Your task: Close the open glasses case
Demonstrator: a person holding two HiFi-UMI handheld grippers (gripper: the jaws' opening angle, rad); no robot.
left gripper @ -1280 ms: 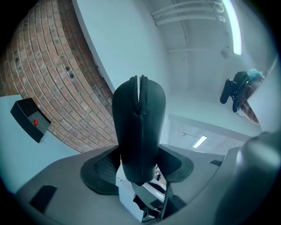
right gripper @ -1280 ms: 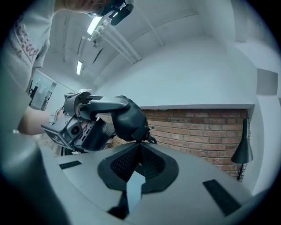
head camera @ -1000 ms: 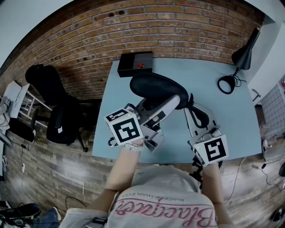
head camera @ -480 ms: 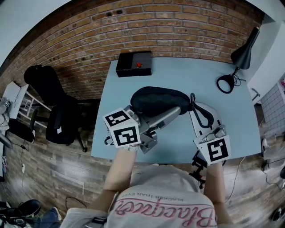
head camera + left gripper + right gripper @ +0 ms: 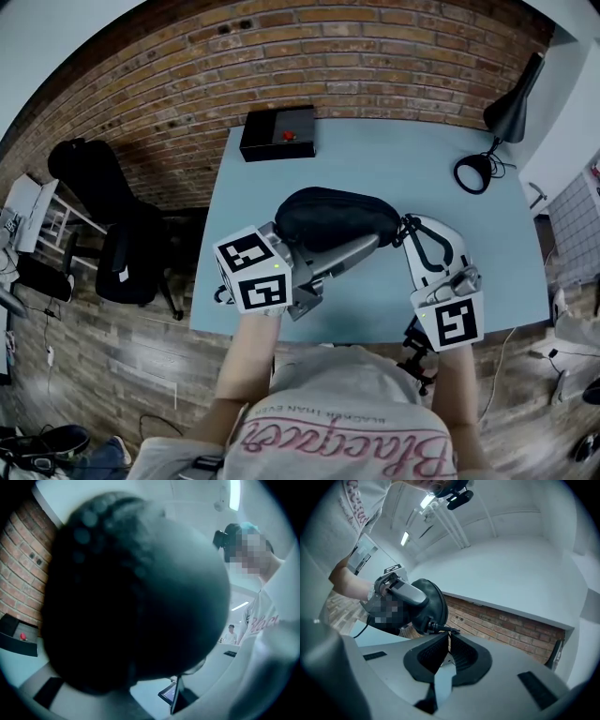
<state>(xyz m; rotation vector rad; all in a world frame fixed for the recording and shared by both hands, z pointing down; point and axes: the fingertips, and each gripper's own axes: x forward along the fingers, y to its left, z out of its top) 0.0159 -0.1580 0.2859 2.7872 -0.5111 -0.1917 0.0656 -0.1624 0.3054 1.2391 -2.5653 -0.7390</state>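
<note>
Mostly the left gripper view is swallowed by the black oval glasses case (image 5: 131, 597), a dark blur so close that its seam cannot be read (only pale slivers of the jaws show at 7 and 4 o'clock).

On the pale blue table (image 5: 469, 187) the case (image 5: 333, 216) sits just past centre, toward 12 o'clock from the person. From above it reads as one closed dome. The left gripper (image 5: 352, 248) comes in from 8 o'clock. Its jaws are spread wide round the case and clamp it, and the right gripper view shows one grey jaw lying flat across the shell (image 5: 429, 604).

The right gripper (image 5: 412, 232) meets the case's 3 o'clock end. Its jaws are pressed together at the tips, on what looks like a thin black pull tab (image 5: 445, 630) sticking out of the case, though the grip there is hard to make out.

A black office chair (image 5: 112, 225) stands off the table at 9 o'clock. A flat black box with a red button (image 5: 277, 134) lies at 11 o'clock, and a black desk lamp (image 5: 506, 117) is at 2 o'clock.

A second ago the lid stood raised toward 12 o'clock. It has since come down, and the case has drawn nearer the person.
</note>
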